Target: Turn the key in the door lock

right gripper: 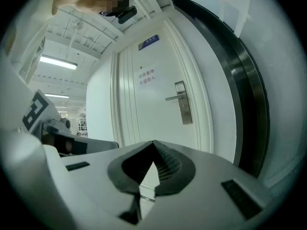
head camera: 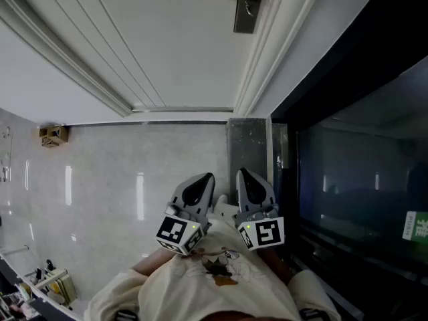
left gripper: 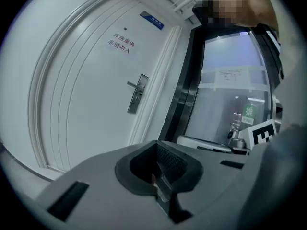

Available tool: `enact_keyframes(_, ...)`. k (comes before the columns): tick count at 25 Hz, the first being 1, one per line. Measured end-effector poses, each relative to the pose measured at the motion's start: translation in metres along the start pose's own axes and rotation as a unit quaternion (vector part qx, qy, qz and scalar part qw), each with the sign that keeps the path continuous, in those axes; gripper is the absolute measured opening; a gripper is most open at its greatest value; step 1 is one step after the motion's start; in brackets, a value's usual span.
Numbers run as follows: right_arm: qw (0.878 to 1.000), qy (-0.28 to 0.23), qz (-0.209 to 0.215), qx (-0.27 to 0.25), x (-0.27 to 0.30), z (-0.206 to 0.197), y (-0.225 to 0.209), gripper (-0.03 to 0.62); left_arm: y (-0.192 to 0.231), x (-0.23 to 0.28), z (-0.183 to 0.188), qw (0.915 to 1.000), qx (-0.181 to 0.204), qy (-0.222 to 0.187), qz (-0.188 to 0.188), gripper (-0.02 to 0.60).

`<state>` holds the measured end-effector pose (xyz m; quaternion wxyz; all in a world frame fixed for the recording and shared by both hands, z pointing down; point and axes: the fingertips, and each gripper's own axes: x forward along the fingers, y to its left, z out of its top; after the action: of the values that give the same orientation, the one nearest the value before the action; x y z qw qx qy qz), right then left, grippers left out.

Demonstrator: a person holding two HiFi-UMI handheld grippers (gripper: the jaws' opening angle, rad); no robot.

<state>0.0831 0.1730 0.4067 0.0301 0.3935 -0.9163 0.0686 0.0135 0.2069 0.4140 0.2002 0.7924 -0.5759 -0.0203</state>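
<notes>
A white door [head camera: 154, 39] faces me, with a metal lock plate and lever handle [head camera: 246, 5] at the top of the head view. The same lock [left gripper: 137, 94] shows far ahead in the left gripper view, and the lock [right gripper: 183, 102] shows far ahead in the right gripper view. I see no key in any view. My left gripper [head camera: 202, 181] and right gripper [head camera: 245, 178] are held side by side close to my body, well short of the door. The left gripper [left gripper: 158, 176] has its jaws together with nothing in them. So does the right gripper [right gripper: 144, 176].
A dark-framed glass panel [head camera: 354, 179] stands right of the door and carries a green sign [head camera: 416, 226]. A small brown box [head camera: 53, 134] sits at the wall's foot on the left. Several small items [head camera: 47, 283] lie at the lower left. The floor [head camera: 134, 186] is pale and glossy.
</notes>
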Motion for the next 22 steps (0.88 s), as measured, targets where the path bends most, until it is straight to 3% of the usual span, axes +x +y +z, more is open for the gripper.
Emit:
enact_keyframes(9,1.000,-0.003,-0.006,-0.003,0.003,0.012,0.008,0.005,-0.004,-0.005,0.015,0.9997,0.006,-0.020,-0.011,0.005)
enact_keyframes(17,1.000,-0.021,0.010,0.007,0.020,0.013,0.015,0.006,0.019,-0.016,0.015,0.9996,-0.002,-0.029,0.002,0.005)
enact_keyframes(22,1.000,-0.006,-0.015,-0.019,0.043,0.007,0.008,0.006,0.043,-0.004,0.016,0.9996,-0.016,-0.024,-0.001,0.005)
